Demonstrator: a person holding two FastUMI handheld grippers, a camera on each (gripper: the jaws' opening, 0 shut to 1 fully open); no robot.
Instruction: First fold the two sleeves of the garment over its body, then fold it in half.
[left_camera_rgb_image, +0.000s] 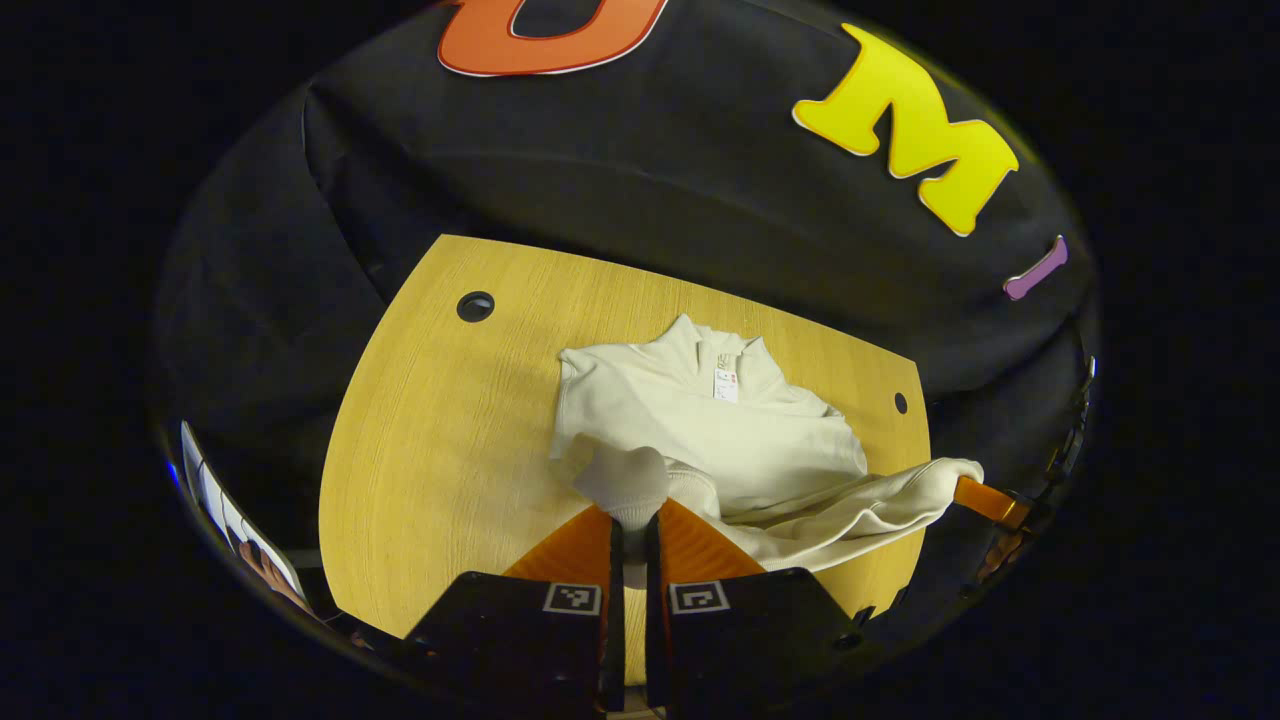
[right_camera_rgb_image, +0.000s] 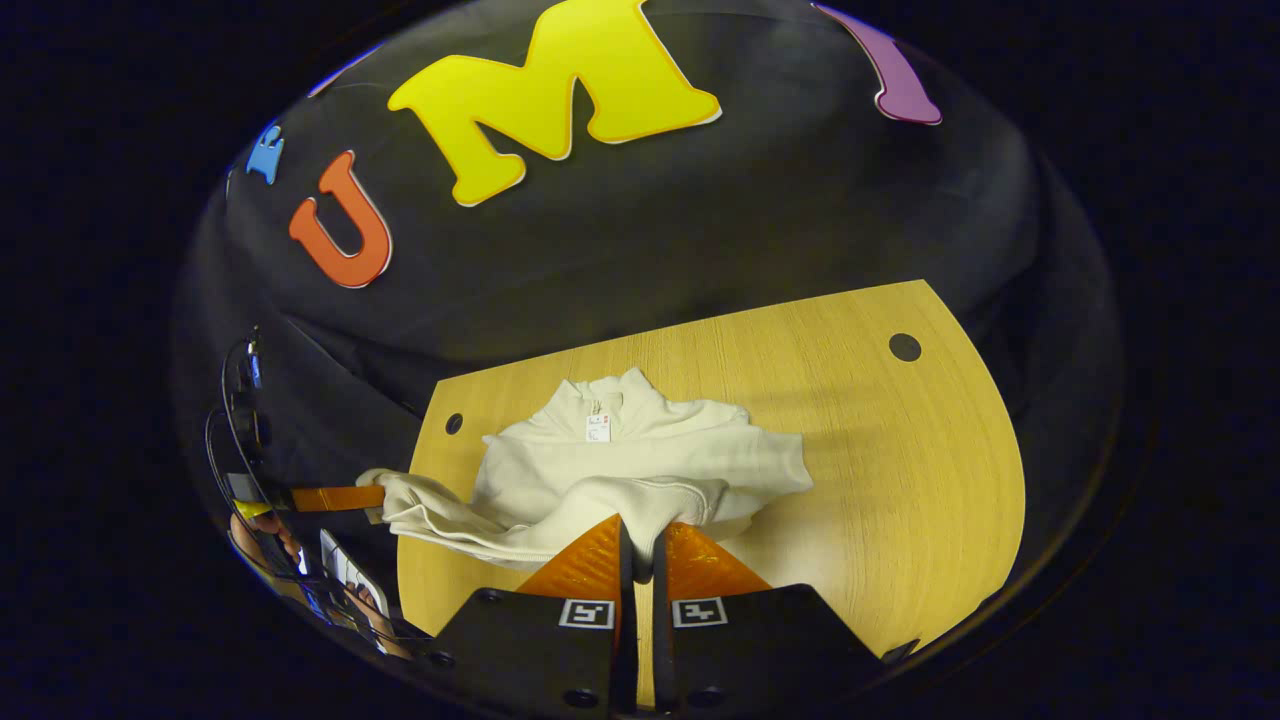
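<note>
A wooden bench (left_camera_rgb_image: 430, 440) stands against the black booth wall, with the cream garment (left_camera_rgb_image: 700, 420) lying on it, collar toward the wall. Each hand-held gripper pinches cloth at the near edge: the left hand-held gripper (left_camera_rgb_image: 632, 520) a bunched cuff, the right hand-held gripper (right_camera_rgb_image: 640, 530) a fold. Judging by the raised cloth, a fold is under way; next, lay both held ends flat over the body.

Lying on the counter (left_camera_rgb_image: 430, 440), collar toward the booth wall: the garment (left_camera_rgb_image: 700, 410). Pinching a sleeve cuff at its near edge: left tool (left_camera_rgb_image: 632, 530). Clamping the other sleeve over the body: right tool (right_camera_rgb_image: 640, 535).
</note>
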